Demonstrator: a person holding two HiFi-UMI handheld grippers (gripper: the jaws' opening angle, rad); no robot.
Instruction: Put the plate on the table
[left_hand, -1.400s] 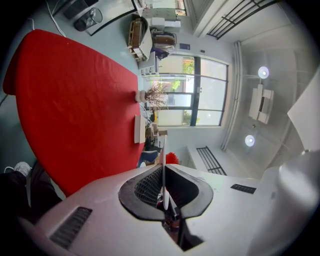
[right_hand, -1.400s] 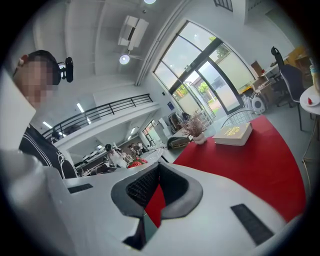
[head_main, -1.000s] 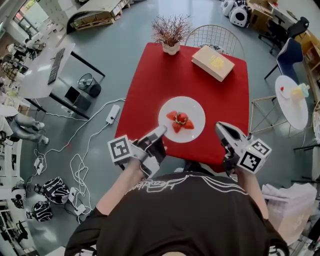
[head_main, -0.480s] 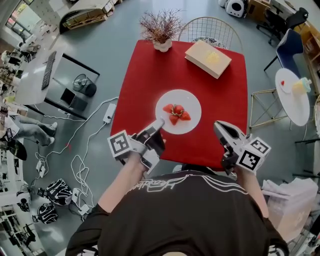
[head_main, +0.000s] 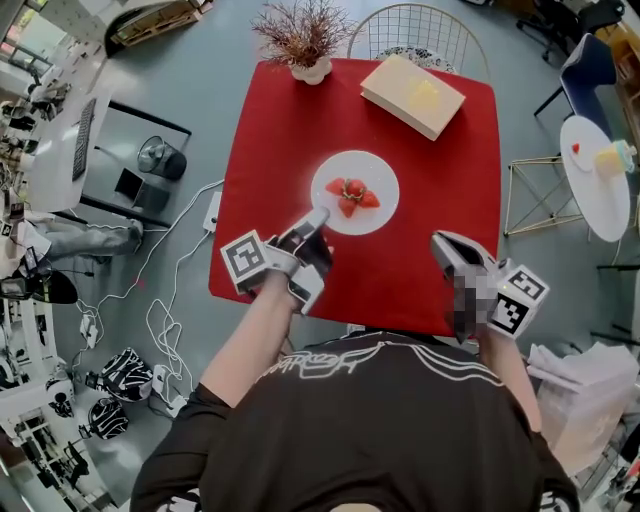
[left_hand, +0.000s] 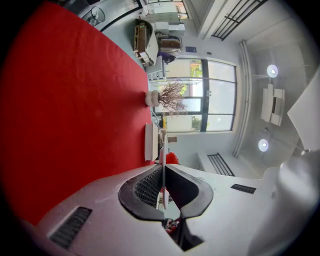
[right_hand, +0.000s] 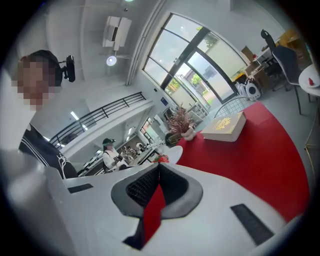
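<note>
A round white plate (head_main: 352, 165) carrying red strawberries (head_main: 353, 194) is seen over the middle of a square table covered in red cloth (head_main: 270, 130). Whether its underside touches the cloth cannot be told. The plate's near-left rim is clamped by the left gripper (head_main: 316, 218). In the left gripper view the plate (left_hand: 163, 150) is shown edge-on as a thin white line, pinched between the dark ribbed pads (left_hand: 145, 187), with the strawberries (left_hand: 171, 159) just beyond the jaw tips. The right gripper (head_main: 447, 243) is held over the table's near-right part, well apart from the plate. In the right gripper view its jaws are seen pressed together at the tips with nothing gripped, and only red cloth shows through the gap lower down. A cream-coloured rectangular book (head_main: 412, 95) is laid near the far-right corner. A dried reddish plant in a white pot (head_main: 305, 45) is stood at the far edge. A white wire chair (head_main: 420, 35) is placed behind the table.
</note>
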